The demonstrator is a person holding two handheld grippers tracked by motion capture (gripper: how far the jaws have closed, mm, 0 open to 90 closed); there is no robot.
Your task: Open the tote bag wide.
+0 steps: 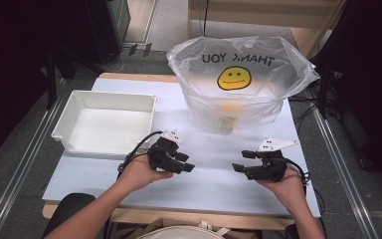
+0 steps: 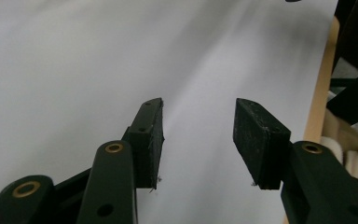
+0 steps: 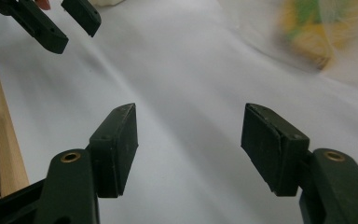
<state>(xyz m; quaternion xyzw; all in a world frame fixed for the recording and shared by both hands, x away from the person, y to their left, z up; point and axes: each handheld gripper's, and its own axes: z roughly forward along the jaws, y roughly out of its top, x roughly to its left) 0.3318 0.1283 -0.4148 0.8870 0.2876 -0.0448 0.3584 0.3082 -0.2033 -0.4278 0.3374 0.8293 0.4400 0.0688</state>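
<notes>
My left gripper (image 1: 186, 163) is held just above the pale table (image 1: 214, 184) near its front, pointing right. Its jaws stand apart with nothing between them, as the left gripper view (image 2: 198, 121) confirms over bare tabletop. Facing it from the right, my right gripper (image 1: 241, 161) points left, and in the right gripper view (image 3: 189, 126) it is open and empty. The left gripper (image 3: 77, 35) appears at the top left of that view. A clear plastic bag (image 1: 238, 79) printed with a smiley and "THANK YOU" stands at the back, with something yellow and green (image 3: 307, 32) blurred inside.
A white rectangular bin (image 1: 104, 122) with nothing in it sits on the left of the table. The wooden table edge (image 2: 319, 93) runs close to my hands. Dark equipment and cables (image 1: 129, 50) lie on the floor beyond the table.
</notes>
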